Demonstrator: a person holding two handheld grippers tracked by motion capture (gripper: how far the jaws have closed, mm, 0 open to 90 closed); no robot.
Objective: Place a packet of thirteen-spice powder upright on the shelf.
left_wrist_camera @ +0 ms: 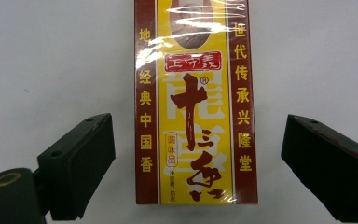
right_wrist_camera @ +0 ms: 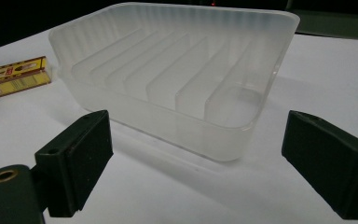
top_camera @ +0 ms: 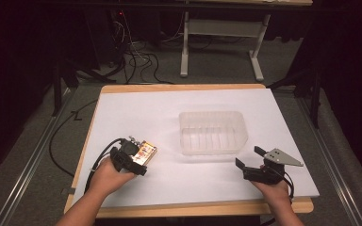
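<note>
Left hand-held gripper (left_wrist_camera: 196, 163) straddles the box (left_wrist_camera: 196, 102), jaws apart, box lying ungrasped between them on the counter (top_camera: 207, 179). Right hand-held gripper (right_wrist_camera: 196, 163) waits open facing the tray (right_wrist_camera: 177, 79); pickup remains.

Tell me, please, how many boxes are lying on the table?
1: a yellow-and-red box on the table's left side, between the open left gripper's jaws. The clear tray looks empty.

The box (left_wrist_camera: 196, 102) is yellow down its middle with dark red side bands, red and yellow lettering and a glossy clear wrap. The bin (right_wrist_camera: 177, 74) is frosted, ribbed, see-through white. The table (top_camera: 136, 108) is white, edged in pale wood. Both grippers' jaws are black.
</note>
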